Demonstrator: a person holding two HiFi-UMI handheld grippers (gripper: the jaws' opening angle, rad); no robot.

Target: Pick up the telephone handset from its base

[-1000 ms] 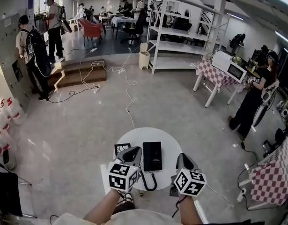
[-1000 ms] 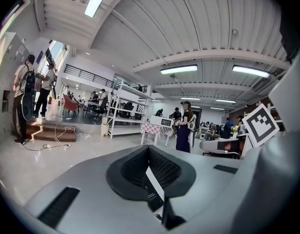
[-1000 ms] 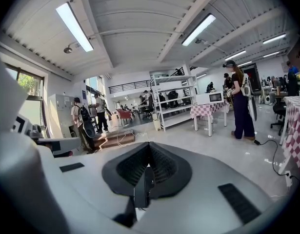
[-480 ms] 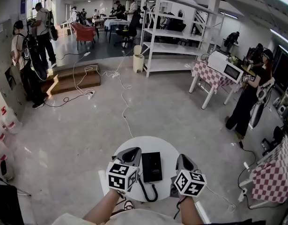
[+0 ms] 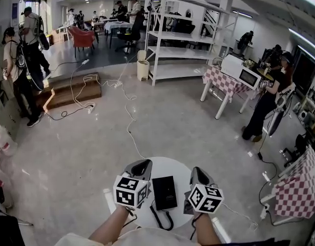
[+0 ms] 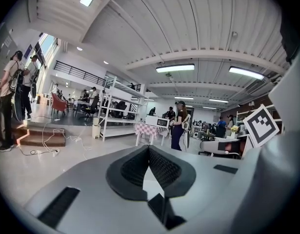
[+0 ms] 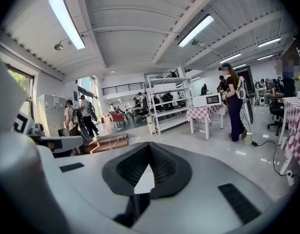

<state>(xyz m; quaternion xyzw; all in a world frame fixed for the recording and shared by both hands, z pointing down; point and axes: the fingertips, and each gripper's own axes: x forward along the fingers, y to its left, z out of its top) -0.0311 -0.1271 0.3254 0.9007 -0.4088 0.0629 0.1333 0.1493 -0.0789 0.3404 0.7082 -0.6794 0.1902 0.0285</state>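
A round white table [image 5: 173,166] stands on the pale hall floor [image 5: 172,117]. Only the head view shows the black telephone [image 5: 164,192] at mid-tabletop. The left gripper [image 5: 142,164] and right gripper [image 5: 195,172] are both pressed together, empty.

In the head view the round surface [image 5: 173,164] sits at lower centre, and the telephone [image 5: 164,192] lies on its middle, with the cord [image 5: 161,221] looping toward the bottom edge. The left tongs [image 5: 140,164] hang over the surface just left of the telephone, and the right tongs [image 5: 196,172] are over its right rim (the telephone is between them). Behind, at upper centre, stands a shelf unit [image 5: 172,37] with a bin [image 5: 142,59] to its left. At upper right a microwave [image 5: 240,72] rests on a far surface [image 5: 222,83]. A step [image 5: 70,92] lies at mid left.
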